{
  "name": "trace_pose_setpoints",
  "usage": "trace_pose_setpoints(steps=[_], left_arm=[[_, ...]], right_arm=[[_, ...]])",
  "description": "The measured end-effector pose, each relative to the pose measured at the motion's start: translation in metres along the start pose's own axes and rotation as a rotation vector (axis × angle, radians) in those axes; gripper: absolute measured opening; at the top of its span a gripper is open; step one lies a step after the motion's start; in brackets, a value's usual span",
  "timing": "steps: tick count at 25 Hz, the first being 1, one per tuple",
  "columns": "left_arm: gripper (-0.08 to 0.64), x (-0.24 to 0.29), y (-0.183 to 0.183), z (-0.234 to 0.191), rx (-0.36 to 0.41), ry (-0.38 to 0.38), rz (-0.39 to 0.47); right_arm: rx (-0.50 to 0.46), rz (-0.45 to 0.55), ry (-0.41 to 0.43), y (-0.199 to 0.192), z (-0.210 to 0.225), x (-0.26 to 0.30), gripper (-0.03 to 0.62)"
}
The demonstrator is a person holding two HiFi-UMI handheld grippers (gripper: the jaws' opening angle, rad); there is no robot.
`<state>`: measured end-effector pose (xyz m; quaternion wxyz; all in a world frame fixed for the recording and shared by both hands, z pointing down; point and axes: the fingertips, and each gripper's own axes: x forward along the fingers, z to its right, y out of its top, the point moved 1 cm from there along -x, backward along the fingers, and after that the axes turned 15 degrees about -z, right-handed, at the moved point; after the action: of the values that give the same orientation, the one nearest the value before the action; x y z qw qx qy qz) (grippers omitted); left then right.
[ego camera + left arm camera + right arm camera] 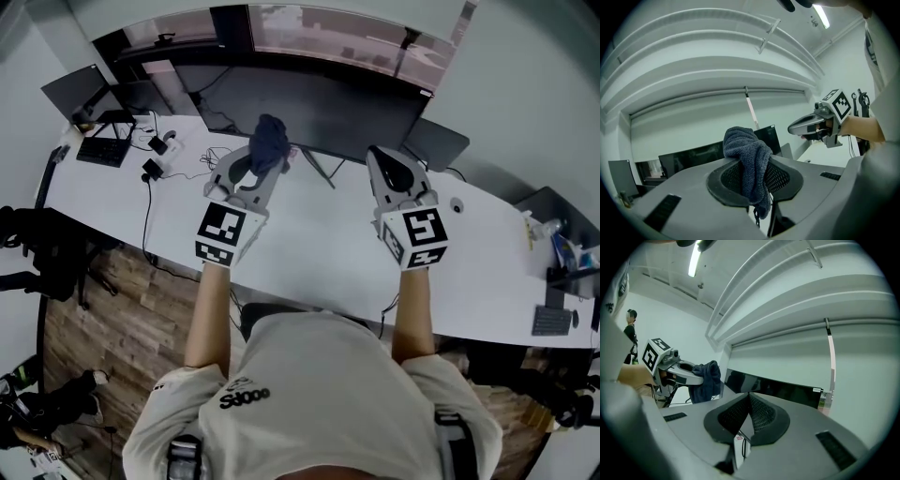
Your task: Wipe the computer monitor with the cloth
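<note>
A wide dark monitor [319, 112] stands at the back of the white desk [319, 244]. My left gripper [255, 172] is shut on a dark blue cloth [270, 141], held just in front of the screen's lower left part. In the left gripper view the cloth [749, 161] bulges up from between the jaws, with the monitor [693, 157] behind it. My right gripper [392, 174] hovers over the desk near the screen's lower right, jaws shut with nothing in them. The right gripper view shows the monitor [780, 389] ahead and the left gripper [682, 372] with the cloth [707, 379] at the left.
A laptop [80, 94], a black keyboard [103, 150] and adapters with cables [159, 155] lie at the desk's left end. Another dark device [436, 142] sits behind the monitor's right side. A small keyboard [551, 321] and a bottle [544, 228] are far right. A person [630, 329] stands in the distance.
</note>
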<state>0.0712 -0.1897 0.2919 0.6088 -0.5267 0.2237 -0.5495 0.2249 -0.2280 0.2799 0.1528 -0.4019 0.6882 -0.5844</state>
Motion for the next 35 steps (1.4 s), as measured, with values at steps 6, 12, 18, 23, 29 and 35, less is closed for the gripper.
trace_pose_setpoints(steps=[6, 12, 18, 23, 29, 35], left_arm=[[0.084, -0.008, -0.020, -0.004, -0.053, 0.014, -0.010], [0.084, -0.009, -0.031, -0.005, -0.073, 0.027, -0.043], [0.084, -0.010, -0.027, 0.000, -0.051, 0.033, -0.037], [0.084, -0.015, -0.036, 0.004, -0.064, 0.030, -0.077], [0.084, -0.020, -0.037, 0.006, -0.063, 0.043, -0.069], [0.084, -0.022, -0.039, 0.009, -0.070, 0.047, -0.077]], right_arm=[[-0.004, -0.028, -0.012, -0.013, -0.001, -0.003, 0.005], [-0.038, -0.055, 0.003, -0.019, -0.009, -0.002, 0.005], [-0.051, -0.055, 0.020, -0.020, -0.015, -0.003, 0.005], [-0.056, -0.064, 0.023, -0.023, -0.019, -0.006, 0.005], [-0.054, -0.073, 0.033, -0.028, -0.022, -0.008, 0.005], [-0.049, -0.075, 0.038, -0.032, -0.023, -0.007, 0.005]])
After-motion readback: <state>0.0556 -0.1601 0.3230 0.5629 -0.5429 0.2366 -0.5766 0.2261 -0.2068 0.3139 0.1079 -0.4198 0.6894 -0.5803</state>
